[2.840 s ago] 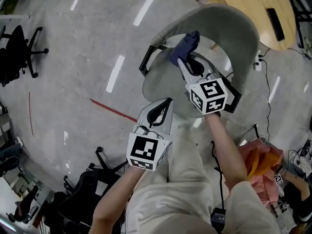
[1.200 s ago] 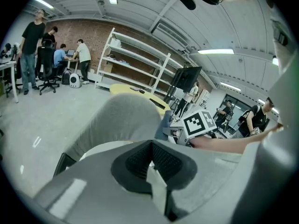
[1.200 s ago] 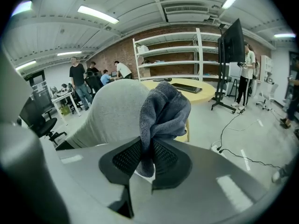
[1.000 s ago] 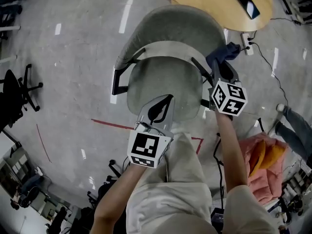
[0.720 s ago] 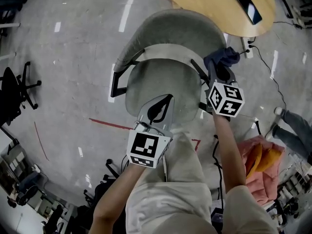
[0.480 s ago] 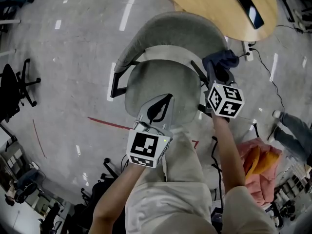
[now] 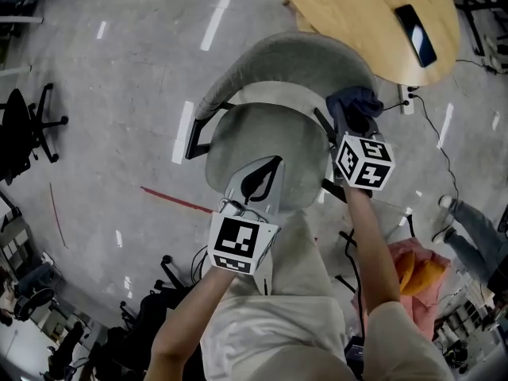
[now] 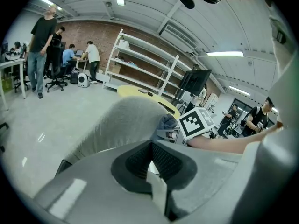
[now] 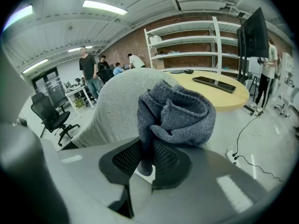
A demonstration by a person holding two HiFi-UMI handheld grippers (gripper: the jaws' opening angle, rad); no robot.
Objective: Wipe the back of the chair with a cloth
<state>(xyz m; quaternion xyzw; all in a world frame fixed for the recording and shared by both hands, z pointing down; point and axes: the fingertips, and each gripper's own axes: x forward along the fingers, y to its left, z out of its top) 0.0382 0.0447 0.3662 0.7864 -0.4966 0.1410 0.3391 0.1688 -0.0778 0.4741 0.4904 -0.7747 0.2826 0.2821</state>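
A grey upholstered chair (image 7: pixel 270 141) with a curved back (image 7: pixel 294 54) stands in front of me. My right gripper (image 7: pixel 351 113) is shut on a bunched dark blue-grey cloth (image 7: pixel 355 101), held at the right end of the chair back. In the right gripper view the cloth (image 9: pixel 175 113) bulges out of the gripper (image 9: pixel 148 160) with the chair back (image 9: pixel 119 104) just behind it. My left gripper (image 7: pixel 266 167) hangs shut over the seat, holding nothing. In the left gripper view its jaws (image 8: pixel 150 161) meet, with the chair back (image 8: pixel 124 125) and the cloth (image 8: pixel 166 124) beyond.
A round wooden table (image 7: pixel 373 18) with a phone (image 7: pixel 418 34) stands behind the chair. Cables and a power strip (image 7: pixel 409 101) lie on the floor at right. Black office chairs (image 7: pixel 28 125) stand at left. An orange and pink bundle (image 7: pixel 417 272) lies at right. People stand in the distance.
My right gripper carried the cloth from the front of the chair round to the right end of the chair back. The left gripper stayed over the seat.
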